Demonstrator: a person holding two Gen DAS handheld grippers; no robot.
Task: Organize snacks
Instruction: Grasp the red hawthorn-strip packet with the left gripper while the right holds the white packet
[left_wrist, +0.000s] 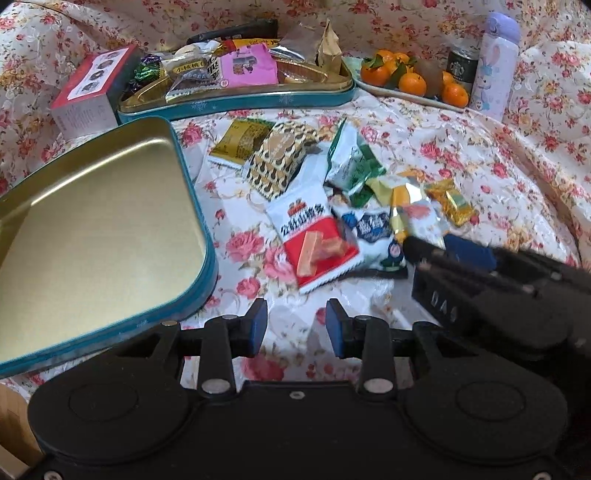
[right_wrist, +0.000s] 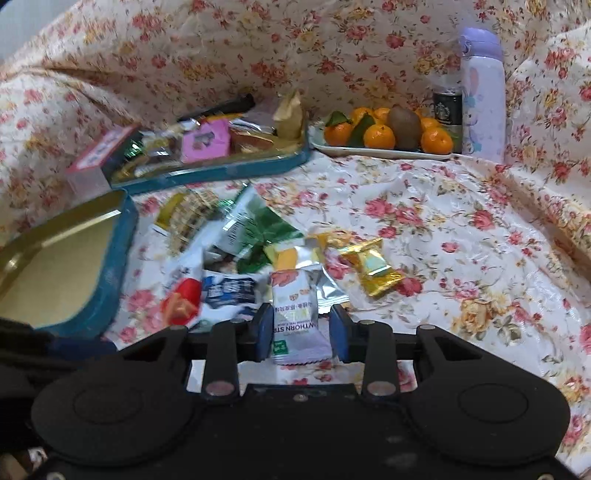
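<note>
**Packet sits between the right fingers**

The right gripper is open around the white-and-silver hawthorn snack packet, which points straight ahead on the flowery cloth. The left gripper is open, holding nothing, farther away.

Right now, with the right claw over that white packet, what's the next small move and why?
Probably close the right claw: the white hawthorn packet already sits between its open fingers, apparently not yet pinched. The left claw is open and empty.
</note>
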